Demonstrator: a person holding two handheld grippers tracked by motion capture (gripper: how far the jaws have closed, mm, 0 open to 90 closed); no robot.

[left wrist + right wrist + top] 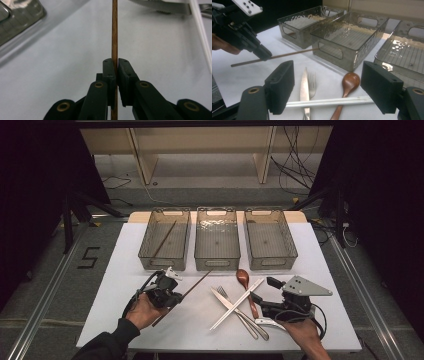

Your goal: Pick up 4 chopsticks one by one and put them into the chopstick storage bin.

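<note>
Three clear plastic bins stand in a row across the upper middle of the high view: the left bin (165, 239) with one brown chopstick (164, 240) lying in it, the middle bin (217, 239) and the right bin (270, 239). Below them on the white table (125, 270), at lower centre, lies a crossed heap of cutlery: a white chopstick (237, 303) slanting from lower left to upper right over a knife (231, 306) and a fork (240, 311), with a wooden spoon (245, 282) just to their right, its bowl toward the bins.

The left gripper (172, 295) sits at lower left of the high view, its jaws closed tight on a wooden chopstick (182, 296); in the left gripper view the black pads pinch the stick from both sides. The stick's long axis runs from lower left to upper right in the high view, its upper end pointing at the near wall of the middle bin and ending close before it. In the right gripper view it appears lifted off the table, nearly level, with its tip close to that bin's corner. The cutlery heap lies to its right, apart from it.

The right gripper (260, 296) rests at lower right of the high view beside the heap, its jaws wide apart and holding nothing; in its own view they straddle the white chopstick and the spoon handle without touching them.
</note>
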